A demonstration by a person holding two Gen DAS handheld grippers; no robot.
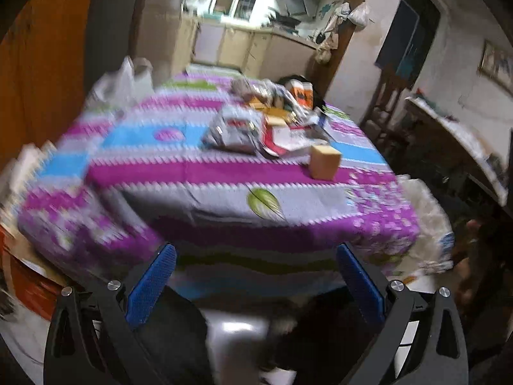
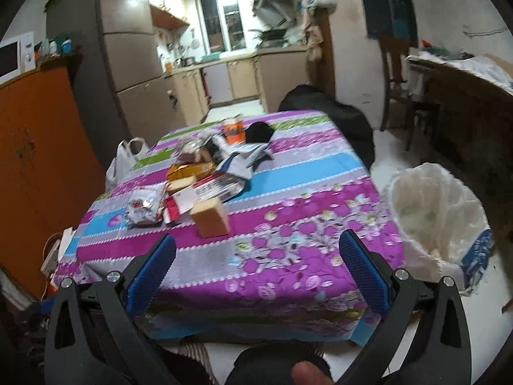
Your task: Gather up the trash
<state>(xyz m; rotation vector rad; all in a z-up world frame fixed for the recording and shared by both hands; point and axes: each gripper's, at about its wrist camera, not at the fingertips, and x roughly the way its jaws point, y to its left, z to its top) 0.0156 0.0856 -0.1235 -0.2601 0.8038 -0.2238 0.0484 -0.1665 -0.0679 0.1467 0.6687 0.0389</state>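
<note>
A pile of trash (image 2: 198, 176) lies on the table with the purple, blue and grey cloth (image 2: 304, 224): a small brown box (image 2: 210, 217) nearest me, a crumpled silver wrapper (image 2: 144, 207), red and white packaging (image 2: 205, 192), an orange cup (image 2: 234, 130). In the blurred left wrist view the pile (image 1: 266, 122) and the brown box (image 1: 324, 162) sit far ahead. A bin lined with a white bag (image 2: 439, 218) stands right of the table. My left gripper (image 1: 256, 276) is open and empty before the table edge. My right gripper (image 2: 256, 269) is open and empty over the near edge.
A white plastic bag (image 2: 126, 160) hangs at the table's far left. An orange cabinet (image 2: 41, 166) stands left, a fridge (image 2: 134, 64) behind it. A dark bag (image 2: 336, 115) sits behind the table. A counter (image 2: 465, 96) runs along the right wall.
</note>
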